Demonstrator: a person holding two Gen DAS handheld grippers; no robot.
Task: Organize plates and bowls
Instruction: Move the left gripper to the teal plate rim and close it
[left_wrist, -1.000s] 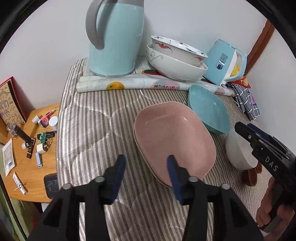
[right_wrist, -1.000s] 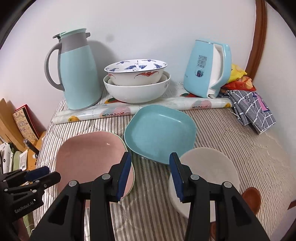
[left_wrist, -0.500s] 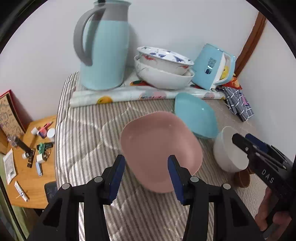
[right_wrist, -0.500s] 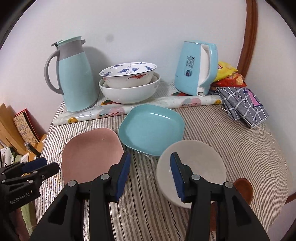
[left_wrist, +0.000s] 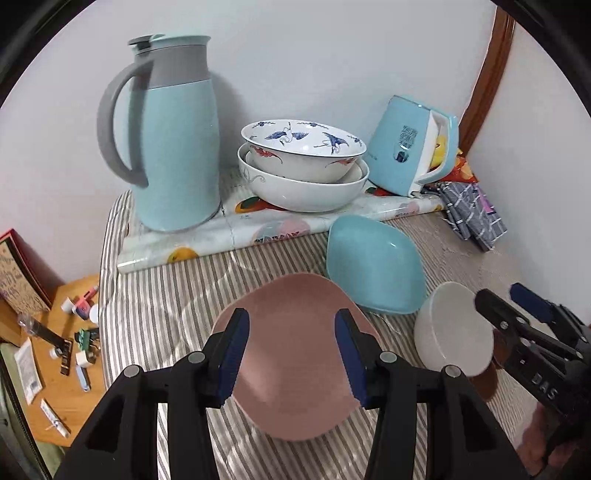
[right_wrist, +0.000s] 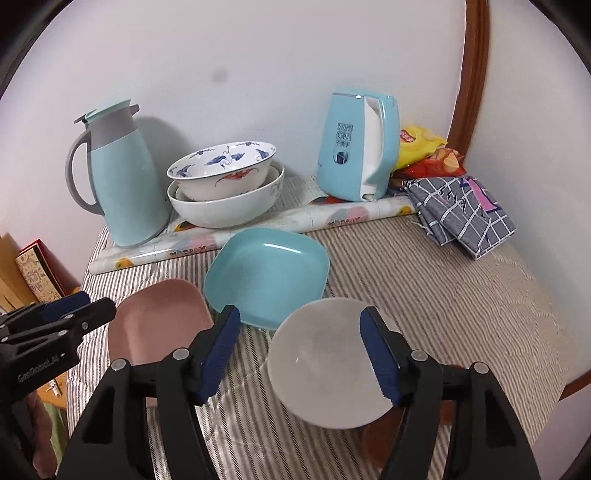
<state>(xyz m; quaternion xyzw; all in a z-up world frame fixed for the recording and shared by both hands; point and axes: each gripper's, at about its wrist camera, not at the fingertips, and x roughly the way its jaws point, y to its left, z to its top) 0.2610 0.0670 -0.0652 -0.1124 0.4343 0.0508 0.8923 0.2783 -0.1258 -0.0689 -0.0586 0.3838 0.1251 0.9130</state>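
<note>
The table (right_wrist: 461, 295), covered in a striped quilted cloth, carries all the crockery, with a rolled patterned mat (right_wrist: 332, 218) along its back edge. A pale blue thermos jug (left_wrist: 177, 147) stands at the back left and a blue electric kettle (right_wrist: 354, 147) at the back right. Between them sit two nested bowls: a large white bowl (right_wrist: 225, 210) holding a bowl painted with blue cranes (right_wrist: 221, 166). In front of these, the teal square plate (right_wrist: 269, 273) lies near mid-table. The pink plate (left_wrist: 295, 369) lies to its left, touching or overlapping its rim. The white bowl (right_wrist: 328, 362) rests to the plate's right, with a small brown dish (left_wrist: 484, 380) partly hidden behind it. A folded checked cloth (right_wrist: 465, 214) and snack packets (right_wrist: 424, 151) lie in the far right corner.

The left claw (left_wrist: 291, 354) hangs over the pink plate, half open and gripping nothing. The right claw (right_wrist: 299, 350) has just been opening; its jaws stand wide, the left one clear of the white bowl, which shows between them in this view; whether the right one touches its rim cannot be told.
</note>
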